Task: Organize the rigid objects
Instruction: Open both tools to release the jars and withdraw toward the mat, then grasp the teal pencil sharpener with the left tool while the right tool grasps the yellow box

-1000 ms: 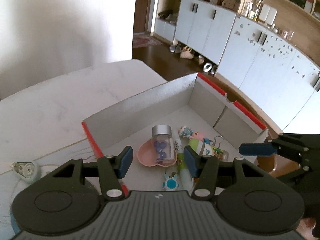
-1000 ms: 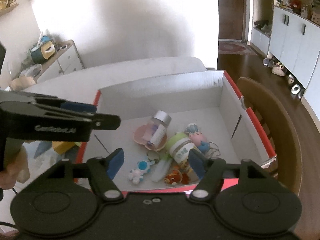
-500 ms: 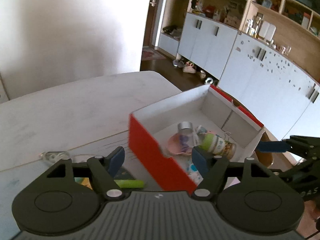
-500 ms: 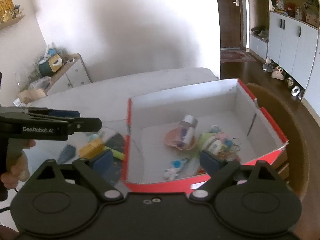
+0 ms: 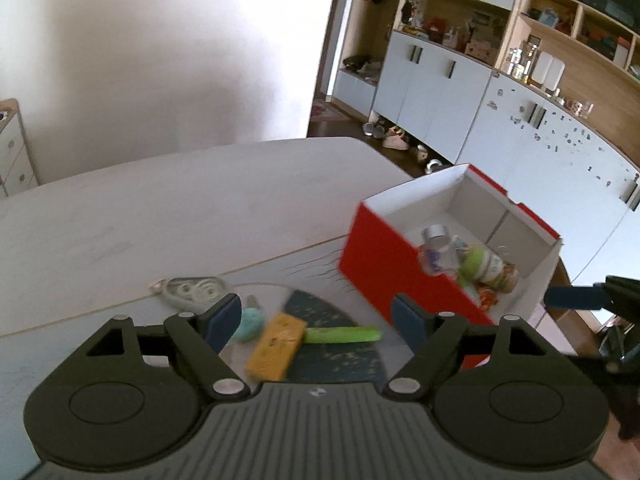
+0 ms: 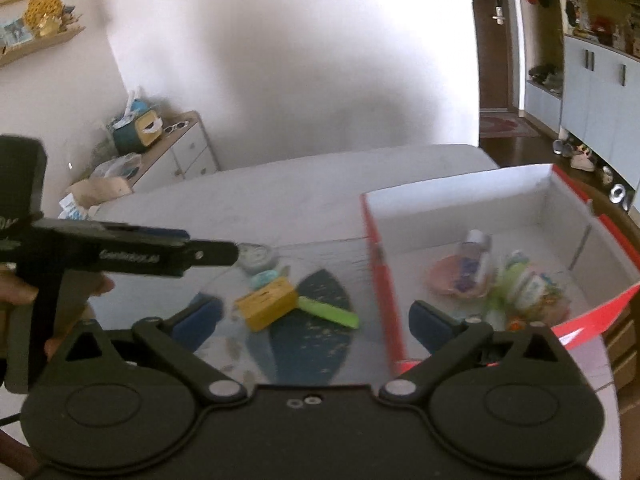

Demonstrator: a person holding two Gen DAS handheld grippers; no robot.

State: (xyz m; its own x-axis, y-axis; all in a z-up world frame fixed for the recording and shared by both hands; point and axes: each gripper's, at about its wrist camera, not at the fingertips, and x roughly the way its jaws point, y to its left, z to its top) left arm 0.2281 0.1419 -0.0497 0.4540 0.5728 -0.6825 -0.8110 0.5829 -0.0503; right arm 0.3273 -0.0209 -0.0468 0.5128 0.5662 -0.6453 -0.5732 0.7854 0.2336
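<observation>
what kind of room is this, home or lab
Most likely a home, a dining or living area: a white table, a wall of white cabinets under cluttered wooden shelves, and shoes by the doorway.

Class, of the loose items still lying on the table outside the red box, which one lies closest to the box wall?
The green stick. One end reaches toward the red box, while the yellow block, teal lump and tape dispenser lie farther off.

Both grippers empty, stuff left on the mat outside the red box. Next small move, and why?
Probably lower the left gripper onto the yellow block. Its jaws are opening with nothing between them, and the block lies right below them on the mat, apart from the red box. The green stick touches the block's end, so grip across the block's sides. The right gripper is also opening, empty.
</observation>
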